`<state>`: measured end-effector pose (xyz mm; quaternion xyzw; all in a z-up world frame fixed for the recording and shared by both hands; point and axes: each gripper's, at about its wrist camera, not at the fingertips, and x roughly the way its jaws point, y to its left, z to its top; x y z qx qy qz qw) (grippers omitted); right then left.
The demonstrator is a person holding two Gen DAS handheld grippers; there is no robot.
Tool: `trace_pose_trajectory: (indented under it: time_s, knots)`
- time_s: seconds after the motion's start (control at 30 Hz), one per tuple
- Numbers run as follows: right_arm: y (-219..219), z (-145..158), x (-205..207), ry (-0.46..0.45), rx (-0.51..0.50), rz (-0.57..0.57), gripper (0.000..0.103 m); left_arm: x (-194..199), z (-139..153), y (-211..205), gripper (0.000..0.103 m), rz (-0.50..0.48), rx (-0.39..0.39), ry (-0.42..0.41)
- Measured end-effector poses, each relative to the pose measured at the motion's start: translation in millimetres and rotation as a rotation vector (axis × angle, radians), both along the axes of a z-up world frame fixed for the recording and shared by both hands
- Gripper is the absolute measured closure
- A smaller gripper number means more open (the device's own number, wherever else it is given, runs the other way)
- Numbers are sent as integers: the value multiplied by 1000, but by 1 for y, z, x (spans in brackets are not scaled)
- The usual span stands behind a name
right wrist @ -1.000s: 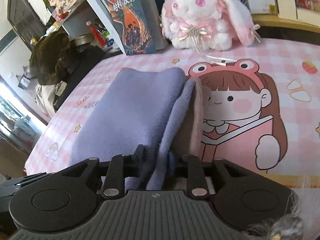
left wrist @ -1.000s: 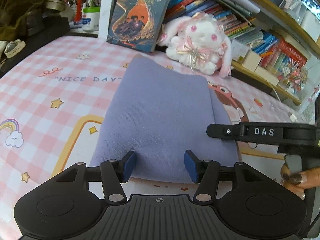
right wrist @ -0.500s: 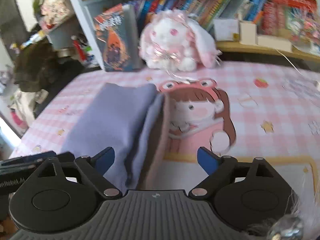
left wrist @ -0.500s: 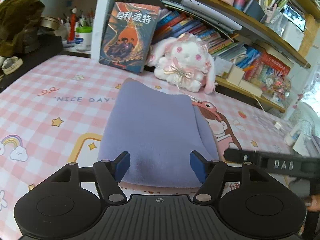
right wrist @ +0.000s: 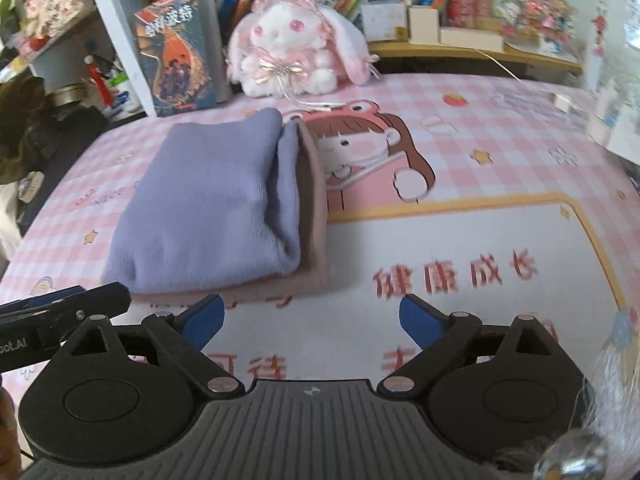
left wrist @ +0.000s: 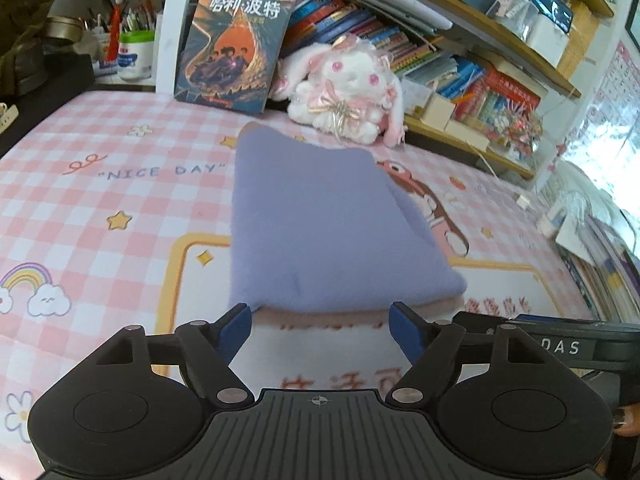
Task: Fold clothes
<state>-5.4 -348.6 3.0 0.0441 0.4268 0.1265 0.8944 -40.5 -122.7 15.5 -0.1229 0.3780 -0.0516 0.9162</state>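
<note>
You stand at a big pink mat [left wrist: 80, 152] with checks, stars and a cartoon girl on it. The purple cloth [left wrist: 316, 224] lies in the middle of the mat, folded into a neat, thick block. A brownish pink layer [right wrist: 312, 184] peeks out under it along the near edge and the right side. It looks folded all the way, so the folding seems done, or very close to done. I think the only thing left may be to tidy that pink edge or move the pile away, if you want to. Behind the cloth, well apart from it, a white bunny [left wrist: 348, 88] sits by a tall book [left wrist: 232, 44] that leans on the shelf. Your left tongs [left wrist: 320, 326] are wide open and hold nothing; they sit just in front of the cloth's near edge. Your right tongs [right wrist: 312, 318] are wide open too, with nothing in them, near the cloth's right corner.
</note>
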Motion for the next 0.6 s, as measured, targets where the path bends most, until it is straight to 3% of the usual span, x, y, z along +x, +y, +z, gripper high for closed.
trace_pose_trajectory:
  time_s: [0.13, 0.33, 0.6]
  knots:
    - [10, -3, -16, 7, -10, -54, 7, -4, -3, 13, 19, -25, 24, 28]
    - [26, -8, -30, 34, -9, -100, 7, -9, -9, 32, 17, -40, 36, 64]
    - [31, -13, -29, 58, 4, -132, 7, -8, -14, 52, 17, 6, -14, 87]
